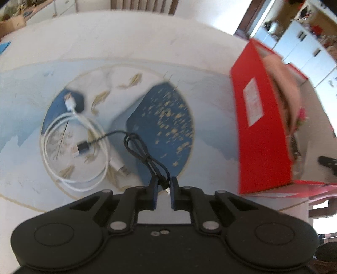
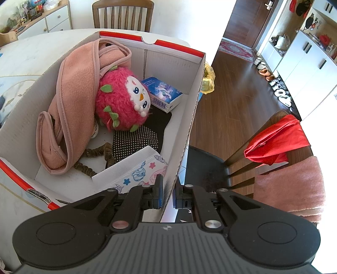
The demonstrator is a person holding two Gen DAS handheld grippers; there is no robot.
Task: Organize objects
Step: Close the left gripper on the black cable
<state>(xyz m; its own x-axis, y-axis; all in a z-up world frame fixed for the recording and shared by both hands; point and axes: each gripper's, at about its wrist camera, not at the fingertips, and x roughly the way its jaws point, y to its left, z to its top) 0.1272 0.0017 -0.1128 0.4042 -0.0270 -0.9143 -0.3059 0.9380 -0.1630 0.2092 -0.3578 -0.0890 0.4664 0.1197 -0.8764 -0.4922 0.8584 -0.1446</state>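
In the left wrist view my left gripper is shut on a black USB cable, whose plug end trails onto the patterned tablecloth. A coiled white cable lies on the cloth beneath that plug. The red cardboard box stands to the right. In the right wrist view my right gripper is shut on the near right wall of that box. Inside lie a pink fleece cloth, a pink plush toy, a book, a black dotted item and a tissue pack.
A wooden chair stands behind the table. To the right of the box another chair carries a red cloth and a pink towel. Wooden floor and white cabinets lie beyond.
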